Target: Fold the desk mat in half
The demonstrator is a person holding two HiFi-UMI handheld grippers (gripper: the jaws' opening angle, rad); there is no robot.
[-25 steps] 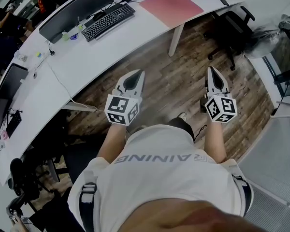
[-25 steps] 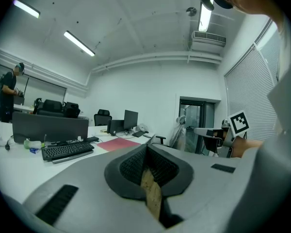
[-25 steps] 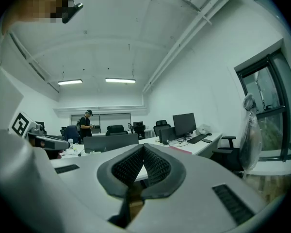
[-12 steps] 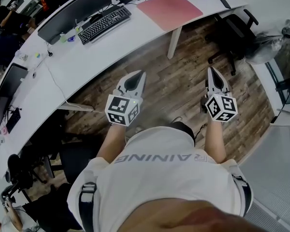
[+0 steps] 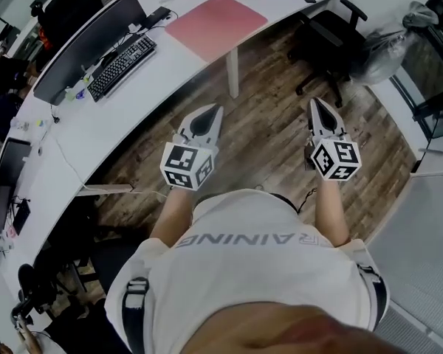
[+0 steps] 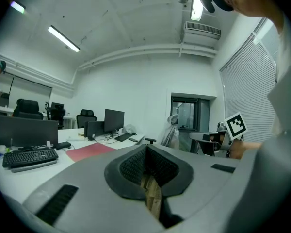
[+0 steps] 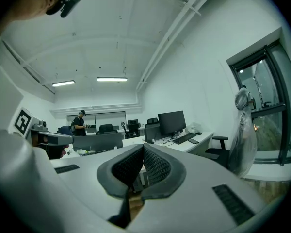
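Left gripper before part-hidden desk mat

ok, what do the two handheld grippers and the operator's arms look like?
The left gripper and right gripper are matching pale grey tapered shells with dark ribbed pads lining the jaws. Each has a white cube with black square markers at its rear. The arms are bare below a short-sleeved white T-shirt with dark harness straps.

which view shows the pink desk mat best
The head view: the whole desk mat lies flat on the white desk. The left gripper view shows only a thin, low-angle strip of the mat; the right gripper view doesn't show it.
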